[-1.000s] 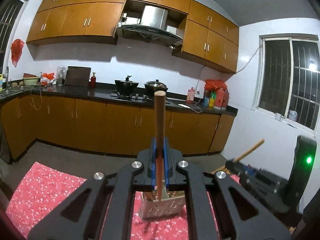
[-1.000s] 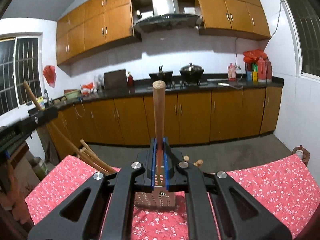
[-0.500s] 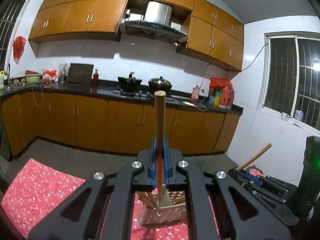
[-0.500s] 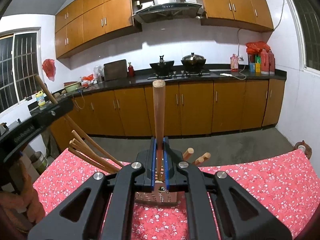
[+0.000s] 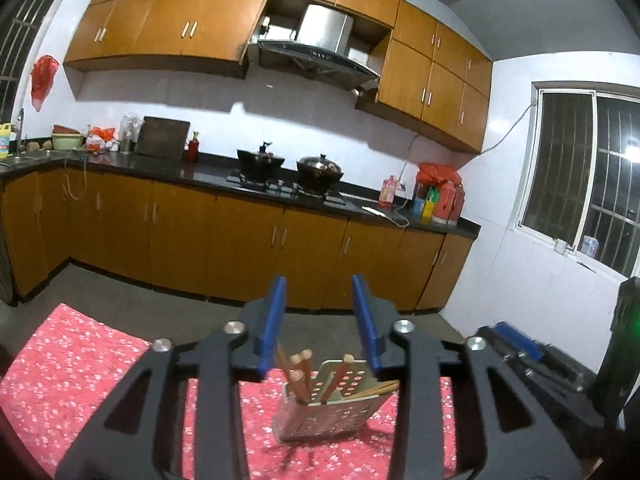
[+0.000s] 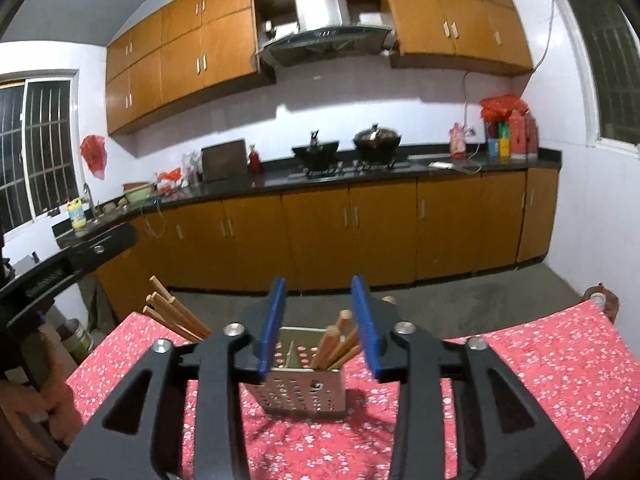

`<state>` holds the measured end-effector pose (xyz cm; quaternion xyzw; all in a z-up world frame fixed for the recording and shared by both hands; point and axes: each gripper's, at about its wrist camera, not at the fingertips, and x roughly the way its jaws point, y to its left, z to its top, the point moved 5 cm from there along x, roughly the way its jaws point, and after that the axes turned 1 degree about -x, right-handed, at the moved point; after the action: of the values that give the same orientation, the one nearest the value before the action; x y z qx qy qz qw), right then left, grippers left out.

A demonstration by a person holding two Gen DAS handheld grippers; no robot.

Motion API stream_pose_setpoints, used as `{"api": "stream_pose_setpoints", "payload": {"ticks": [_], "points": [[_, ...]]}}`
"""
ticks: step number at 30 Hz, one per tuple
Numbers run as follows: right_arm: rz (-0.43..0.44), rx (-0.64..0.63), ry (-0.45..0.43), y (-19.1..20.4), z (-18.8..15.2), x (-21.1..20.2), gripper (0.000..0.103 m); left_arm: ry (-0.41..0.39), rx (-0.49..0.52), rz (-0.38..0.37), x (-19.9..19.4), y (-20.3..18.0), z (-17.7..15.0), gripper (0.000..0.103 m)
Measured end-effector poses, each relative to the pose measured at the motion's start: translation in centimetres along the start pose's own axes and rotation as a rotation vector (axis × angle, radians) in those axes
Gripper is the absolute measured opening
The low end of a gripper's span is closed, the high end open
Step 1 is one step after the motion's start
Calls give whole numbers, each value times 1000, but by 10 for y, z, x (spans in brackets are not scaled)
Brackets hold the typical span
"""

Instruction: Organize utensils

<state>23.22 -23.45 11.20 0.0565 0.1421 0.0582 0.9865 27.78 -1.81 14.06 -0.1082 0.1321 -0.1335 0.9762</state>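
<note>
A perforated metal utensil holder stands on the red floral tablecloth, with several wooden chopsticks upright and leaning in it. My left gripper is open and empty just above and in front of the holder. In the right wrist view the same holder holds several chopsticks, with more chopsticks leaning out to the left. My right gripper is open and empty above the holder. The right gripper's body shows at the right of the left wrist view.
The tablecloth covers the table on both sides of the holder. Behind are wooden kitchen cabinets, a dark counter with pots and a window. The left gripper's body shows at left in the right wrist view.
Both grippers were shut on upright wooden chopsticks; both have opened, and the chopsticks now stand in the holder.
</note>
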Motion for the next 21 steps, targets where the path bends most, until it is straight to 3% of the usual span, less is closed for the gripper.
{"api": "stream_pose_setpoints", "payload": {"ticks": [5, 10, 12, 21], "points": [[-51, -11, -50, -7, -18, -30, 63, 12, 42, 59, -32, 18, -24, 53], [-114, -62, -58, -5, -49, -42, 92, 29, 124, 156, -57, 30, -64, 71], [-130, -93, -58, -1, -66, -47, 98, 39, 150, 176, -67, 33, -81, 80], [-146, -82, -22, 8, -111, -69, 101, 32, 161, 231, -112, 41, -125, 97]]}}
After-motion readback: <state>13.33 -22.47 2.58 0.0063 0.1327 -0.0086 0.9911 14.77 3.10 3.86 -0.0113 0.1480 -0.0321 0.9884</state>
